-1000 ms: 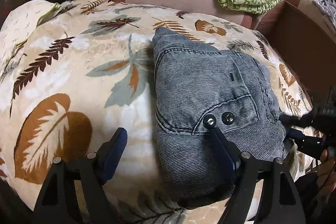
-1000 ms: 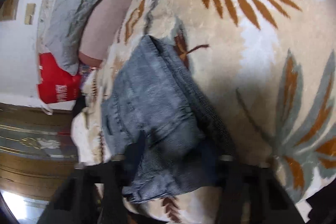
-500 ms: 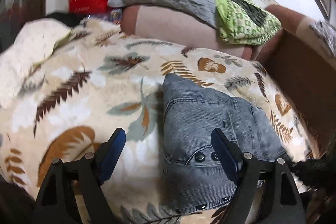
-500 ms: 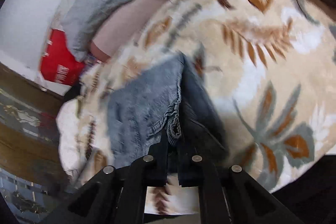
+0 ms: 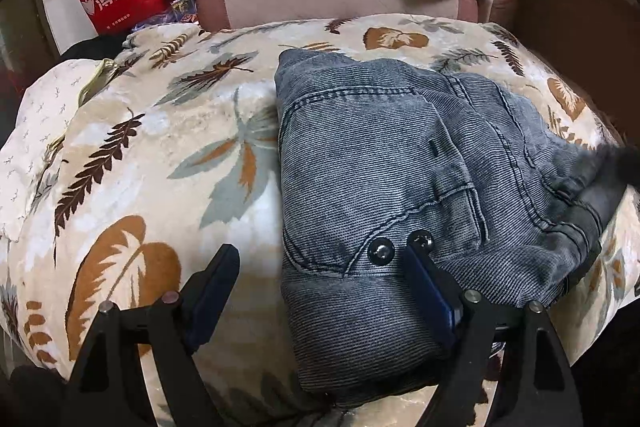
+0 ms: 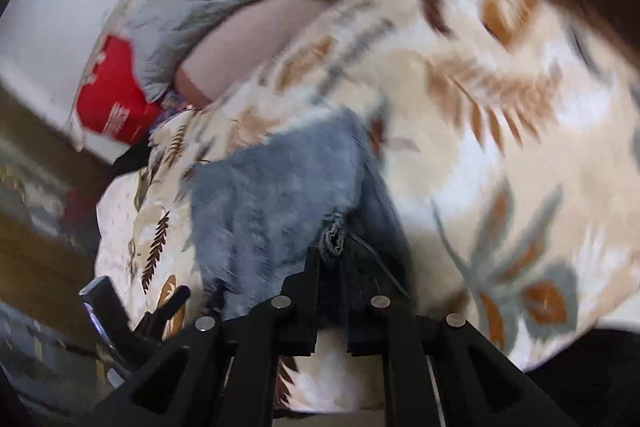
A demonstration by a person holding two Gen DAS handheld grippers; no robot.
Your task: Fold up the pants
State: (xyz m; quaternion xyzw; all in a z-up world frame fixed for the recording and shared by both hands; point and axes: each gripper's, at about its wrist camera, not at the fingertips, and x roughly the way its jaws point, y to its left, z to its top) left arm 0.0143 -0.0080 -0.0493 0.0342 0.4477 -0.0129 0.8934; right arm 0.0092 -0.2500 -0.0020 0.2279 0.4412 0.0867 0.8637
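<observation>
Grey denim pants (image 5: 400,187) lie folded on the leaf-print blanket (image 5: 160,147); the left claw (image 5: 320,267) gapes wide over their near edge, their right end blurred. Right view is smeared: the right claw (image 6: 335,251) pinches a bunched pants hem (image 6: 334,237).

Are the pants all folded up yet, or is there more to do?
Nearly. The gray pants already lie doubled into a thick bundle on the leaf blanket. Right now the right tongs are shut on a bunched edge of the cloth, after closing on it and loosening a little. The left tongs are open, holding nothing. Left to do: lay that pinched edge down and let go.
</observation>
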